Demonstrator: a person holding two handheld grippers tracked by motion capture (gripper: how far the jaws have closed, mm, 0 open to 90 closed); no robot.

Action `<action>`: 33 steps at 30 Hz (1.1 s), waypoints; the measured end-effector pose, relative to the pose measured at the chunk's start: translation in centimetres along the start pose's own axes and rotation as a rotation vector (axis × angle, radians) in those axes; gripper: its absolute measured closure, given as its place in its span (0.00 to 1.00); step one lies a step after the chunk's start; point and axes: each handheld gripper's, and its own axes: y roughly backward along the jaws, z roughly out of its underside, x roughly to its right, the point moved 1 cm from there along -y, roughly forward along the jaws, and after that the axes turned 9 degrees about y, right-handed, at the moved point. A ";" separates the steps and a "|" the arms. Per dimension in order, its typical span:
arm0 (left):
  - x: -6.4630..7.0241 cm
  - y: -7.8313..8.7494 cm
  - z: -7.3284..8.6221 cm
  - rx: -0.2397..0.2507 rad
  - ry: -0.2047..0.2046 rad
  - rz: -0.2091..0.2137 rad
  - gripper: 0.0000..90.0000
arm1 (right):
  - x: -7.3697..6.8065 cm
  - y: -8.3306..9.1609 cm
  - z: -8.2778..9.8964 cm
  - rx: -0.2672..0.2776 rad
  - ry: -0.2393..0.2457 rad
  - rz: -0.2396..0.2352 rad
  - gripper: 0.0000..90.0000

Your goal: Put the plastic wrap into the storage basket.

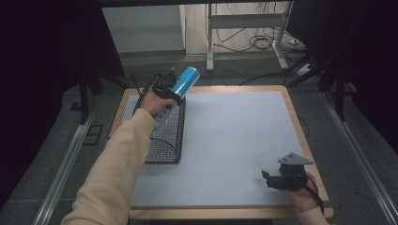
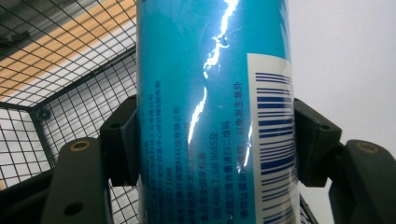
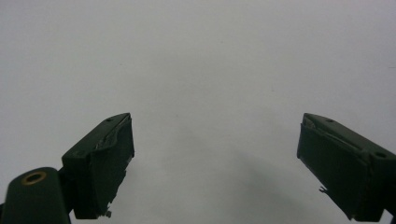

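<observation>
My left gripper (image 1: 174, 89) clamps a blue can (image 1: 184, 81) above the wire basket (image 1: 164, 140) (glossy, slip-prone). My right gripper (image 1: 268, 178) rests wide open, empty.

Can (image 1: 184, 82) above wire basket (image 1: 164, 140), table's (image 1: 234, 140) left side.

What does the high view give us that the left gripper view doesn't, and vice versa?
High view alone: the person's sleeve, the right gripper open and low over the grey mat near its right front corner, and the floor cables beyond the table.

Left gripper view alone: the barcode and the small print on the can, plus both jaws pressed against its sides.

Both: the blue can held in the left gripper, the black wire basket under it, and the mat.
</observation>
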 end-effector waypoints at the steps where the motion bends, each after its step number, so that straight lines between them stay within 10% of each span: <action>1: 0.1 -0.3 0.1 -0.005 0.003 -0.006 0.35 | 0.0 0.0 0.0 0.000 0.000 0.000 0.12; 18: -0.6 -2.0 0.6 -0.044 0.010 -0.054 0.35 | -0.1 0.1 0.0 0.001 0.003 0.000 0.12; 33: -1.4 -4.3 1.1 -0.108 -0.021 -0.185 0.35 | -0.3 0.1 -0.1 -0.002 0.007 -0.001 0.12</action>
